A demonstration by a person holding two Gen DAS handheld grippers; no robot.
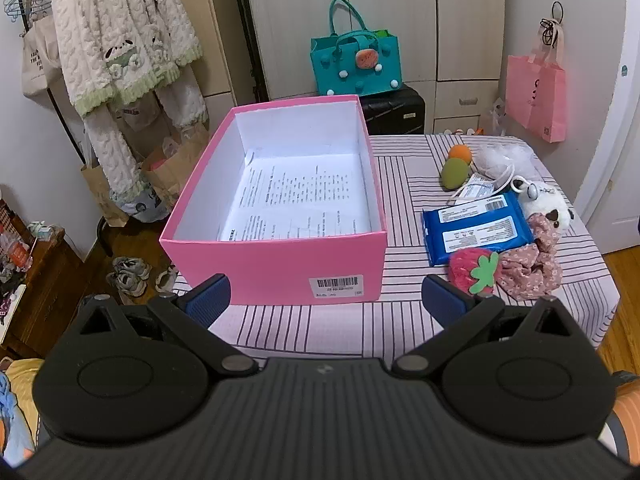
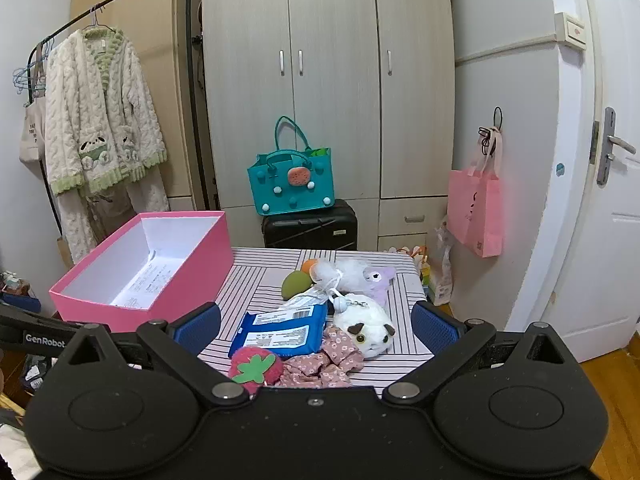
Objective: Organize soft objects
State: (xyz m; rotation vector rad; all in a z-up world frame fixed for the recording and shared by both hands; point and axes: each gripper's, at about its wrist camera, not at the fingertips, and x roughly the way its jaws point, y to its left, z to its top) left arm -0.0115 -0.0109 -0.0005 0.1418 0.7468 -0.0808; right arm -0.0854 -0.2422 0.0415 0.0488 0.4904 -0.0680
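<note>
The pink box (image 1: 276, 200) sits open beside the soft stuff, probably as the drop spot. The strawberry plush (image 2: 256, 368) and floral scrunchie (image 2: 320, 364) lie nearest the right gripper (image 2: 316, 328). It and the left gripper (image 1: 326, 300) are both spread wide, holding nothing.

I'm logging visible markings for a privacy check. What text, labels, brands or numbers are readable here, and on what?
"GenRobot": on the left gripper's arm, seen from the right wrist view.
Barcode label on the pink box: digits too small to read.
Printed sheet inside the box: blurred.
Blue pack labels: unreadable.
Canvas tote lettering: unreadable.
Pink bag QR mark: unreadable.
</note>
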